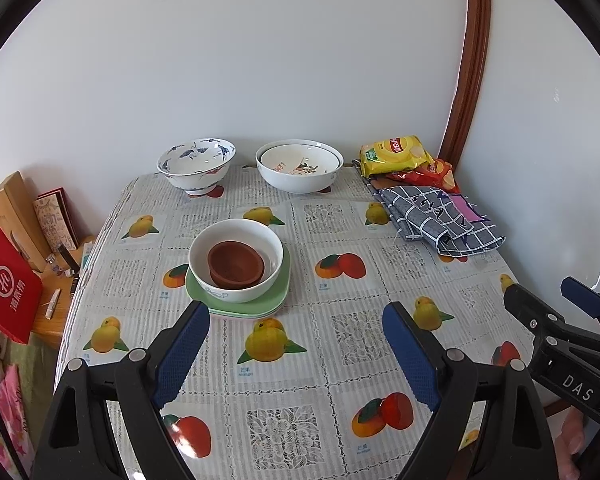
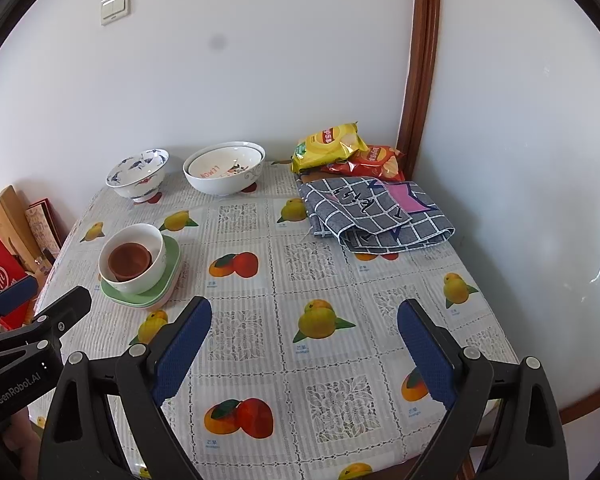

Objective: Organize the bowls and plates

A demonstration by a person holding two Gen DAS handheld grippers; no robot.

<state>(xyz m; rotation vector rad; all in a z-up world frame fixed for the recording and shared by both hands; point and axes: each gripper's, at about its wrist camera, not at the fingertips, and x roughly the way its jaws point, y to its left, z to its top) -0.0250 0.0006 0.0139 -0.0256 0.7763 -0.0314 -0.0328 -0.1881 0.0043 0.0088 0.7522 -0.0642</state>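
Observation:
A brown bowl (image 1: 236, 264) sits inside a white bowl (image 1: 256, 240), which stands on stacked green plates (image 1: 278, 300) at the table's middle left. The same stack shows in the right wrist view: brown bowl (image 2: 130, 260), white bowl (image 2: 156, 258), green plates (image 2: 172, 270). A blue-patterned bowl (image 1: 196, 164) (image 2: 138, 176) and a large white bowl with a smaller one nested inside (image 1: 300, 170) (image 2: 224, 174) stand at the back by the wall. My left gripper (image 1: 296, 336) is open and empty just in front of the stack. My right gripper (image 2: 304, 332) is open and empty over the table's middle.
Yellow (image 1: 394, 156) and red (image 1: 432, 174) snack bags and a folded grey checked cloth (image 1: 440, 220) lie at the back right. The fruit-print tablecloth (image 1: 340, 340) covers the table. A red bag (image 1: 6, 284) and boards lean beyond the left edge. Walls close the back and right.

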